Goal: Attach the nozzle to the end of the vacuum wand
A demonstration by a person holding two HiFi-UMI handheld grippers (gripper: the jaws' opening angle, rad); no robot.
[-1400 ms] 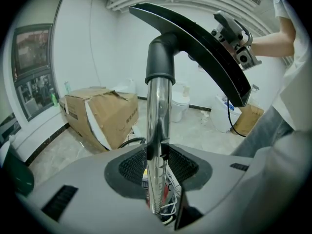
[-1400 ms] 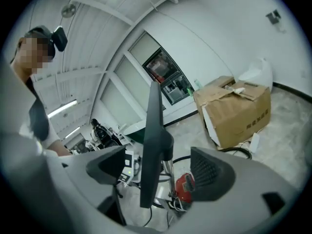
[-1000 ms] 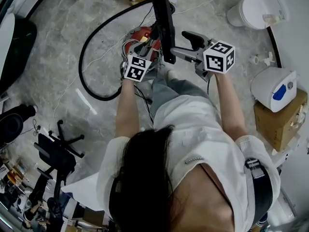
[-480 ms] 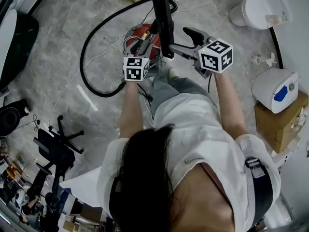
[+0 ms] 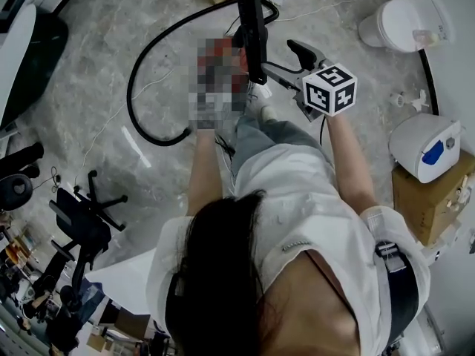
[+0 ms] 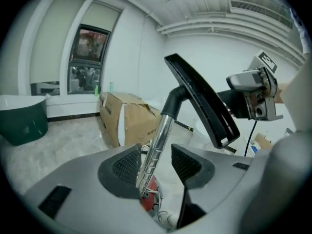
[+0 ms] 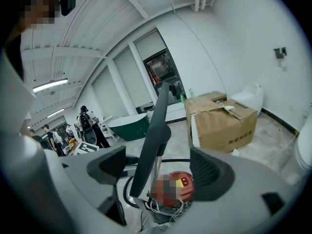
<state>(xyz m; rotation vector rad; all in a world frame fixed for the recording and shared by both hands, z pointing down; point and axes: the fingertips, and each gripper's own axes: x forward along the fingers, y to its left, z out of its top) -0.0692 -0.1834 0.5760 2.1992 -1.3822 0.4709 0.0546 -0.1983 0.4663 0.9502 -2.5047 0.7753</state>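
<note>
The black flat nozzle (image 5: 251,28) sits on the top end of the shiny metal wand (image 6: 156,147), which stands up from the red vacuum below. My left gripper (image 6: 156,162) has just been opening. The wand runs between its ribbed pads (image 6: 127,165), with a gap on the right side. In the head view a mosaic patch covers this gripper. My right gripper (image 5: 278,59) reaches in from the right, its marker cube (image 5: 330,89) facing up. In the right gripper view the nozzle (image 7: 151,140) stands edge-on between the wide jaws of the right gripper (image 7: 161,167), touching neither pad.
A black hose (image 5: 148,87) loops over the marble floor to the left. A cardboard box (image 7: 222,121) and a green tub (image 7: 127,126) stand beyond the vacuum. White appliances (image 5: 401,21) and another box (image 5: 430,191) are at the right. An office chair (image 5: 85,228) is at lower left.
The left gripper's marker cube turned a little, and a mosaic patch now hides it. The nozzle, wand and right gripper stay almost where they were.
</note>
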